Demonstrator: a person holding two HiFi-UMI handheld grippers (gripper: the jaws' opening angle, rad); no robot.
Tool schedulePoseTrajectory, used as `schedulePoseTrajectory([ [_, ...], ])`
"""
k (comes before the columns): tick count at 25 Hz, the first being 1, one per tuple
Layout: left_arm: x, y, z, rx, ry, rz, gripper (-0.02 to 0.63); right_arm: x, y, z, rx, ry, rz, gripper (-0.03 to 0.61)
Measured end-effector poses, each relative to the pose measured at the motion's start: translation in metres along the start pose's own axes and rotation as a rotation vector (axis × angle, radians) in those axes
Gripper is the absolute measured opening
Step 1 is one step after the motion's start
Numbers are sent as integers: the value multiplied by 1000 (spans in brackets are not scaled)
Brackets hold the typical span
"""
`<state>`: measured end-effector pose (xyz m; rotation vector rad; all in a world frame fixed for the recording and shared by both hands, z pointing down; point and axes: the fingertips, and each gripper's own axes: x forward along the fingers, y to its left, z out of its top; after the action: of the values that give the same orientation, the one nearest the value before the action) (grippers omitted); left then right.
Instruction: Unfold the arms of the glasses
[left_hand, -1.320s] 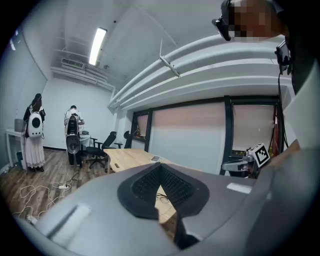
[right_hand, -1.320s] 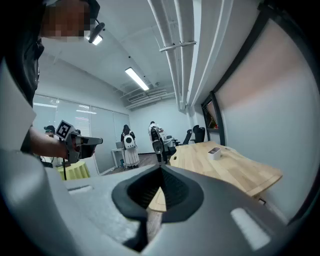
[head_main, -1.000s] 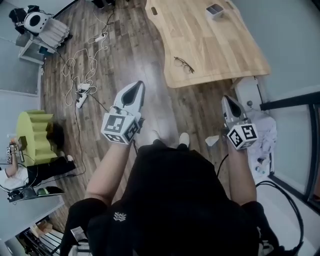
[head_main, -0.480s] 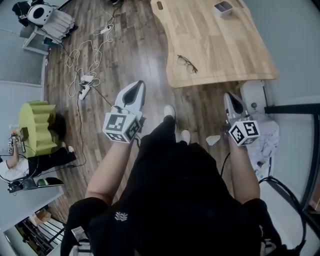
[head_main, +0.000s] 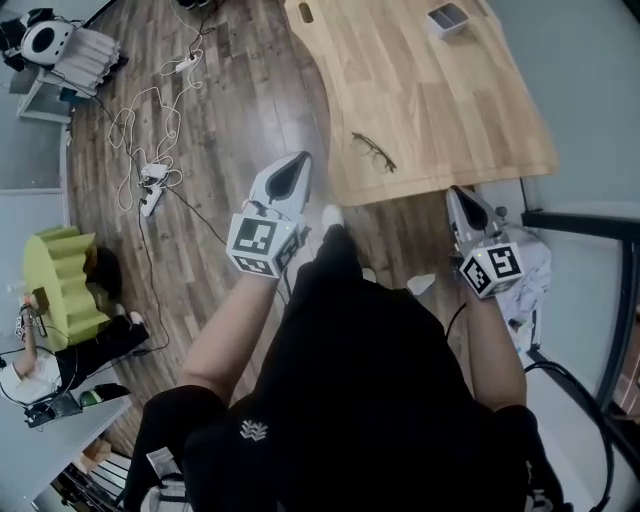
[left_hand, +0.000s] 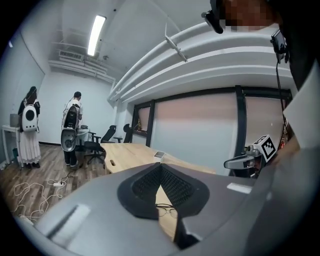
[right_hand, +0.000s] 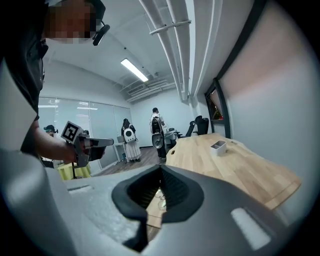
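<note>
Across the upper part of the head view, a wooden floor (head_main: 250, 90) strewn with loose cables (head_main: 140, 130) meets a pale wooden desk (head_main: 450, 100), which fills the upper right. Below these stands the person in black clothing, one tool in each hand, both held out short of the desk's near edge. Finding one: the left tool (head_main: 299, 160) is clenched, its pads meeting at the tips in its own view, with nothing gripped. Finding two: the right tool (head_main: 457, 193) is likewise closed tip to tip and empty, as its own view shows. A small white tray (head_main: 447, 17) sits at the far end of the desk, well apart from the work. The glasses (head_main: 372, 151) lie on the desk close to its near edge, untouched and apart from both tools; whether their arms are folded is too small to tell. Governing relation: the glasses lie ahead of both tools and between them, ahead and to the right of the left tool, ahead and to the left of the right tool. Each gripper view shows them low, through the gap beneath its closed tips. Their long axis runs diagonally, upper left to lower right in the head view. The left tool appears the nearer. Judgement: the task is not yet begun, and both tools must open and reach over the desk edge before either arm can be swung out.
</note>
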<state>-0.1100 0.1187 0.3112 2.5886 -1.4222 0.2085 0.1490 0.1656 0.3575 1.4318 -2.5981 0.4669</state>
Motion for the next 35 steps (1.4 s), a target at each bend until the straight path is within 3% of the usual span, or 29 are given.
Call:
schedulePoseTrajectory([
  [6,60,46,-7,-2,29,-99,5,85,12,20,-20,52,47,0],
  [11,103,83,-15,3,63,-140,5,165,19,15,-57,134,62,0],
  [17,136,102,-32,-18,83,-212,5,214,26,6,-124,190,67,0],
  [22,152,113,-53,-42,79,-197,5,233,14,-38,-97,325,134,0],
  [35,156,120,-93,-70,163,-45,5,269,4,-134,-242,594,355,34],
])
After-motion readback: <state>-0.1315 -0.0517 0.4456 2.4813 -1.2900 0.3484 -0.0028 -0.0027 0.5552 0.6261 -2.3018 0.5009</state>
